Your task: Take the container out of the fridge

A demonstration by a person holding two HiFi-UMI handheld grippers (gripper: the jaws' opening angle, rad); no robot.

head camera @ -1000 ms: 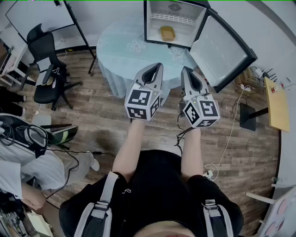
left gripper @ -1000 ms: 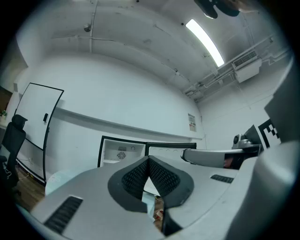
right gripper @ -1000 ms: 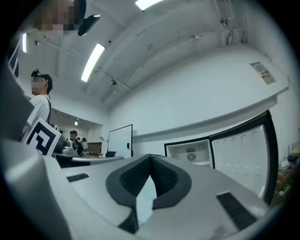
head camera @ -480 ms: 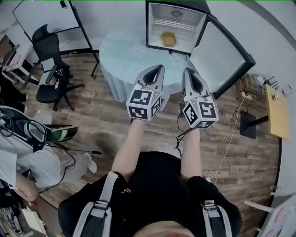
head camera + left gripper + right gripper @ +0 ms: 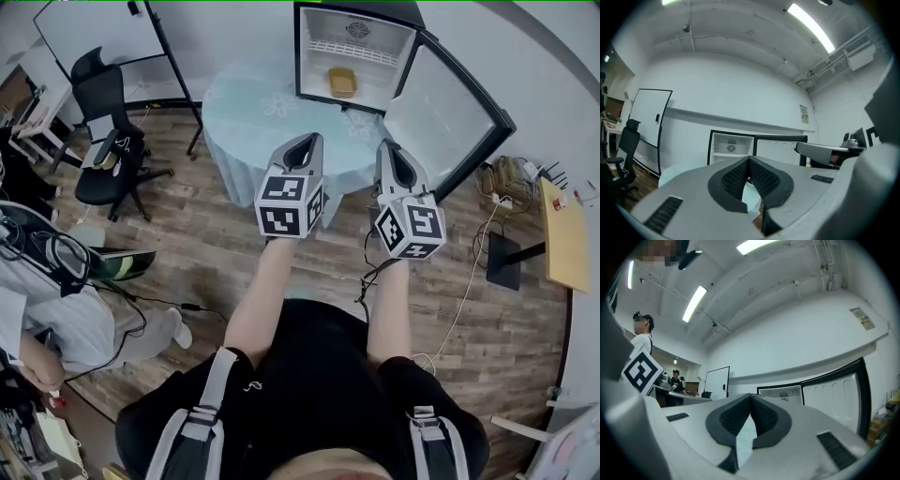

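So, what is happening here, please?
A person holds a two-jaw gripper in each hand and faces a small fridge on a round table. Its door is open, and a yellow container sits inside, untouched. The left gripper and the right gripper are both shut and empty, held side by side, well short of the fridge. Reaching in has not yet begun.

Wood-plank floor (image 5: 216,248), black office chair (image 5: 105,141), whiteboard (image 5: 94,33) behind.
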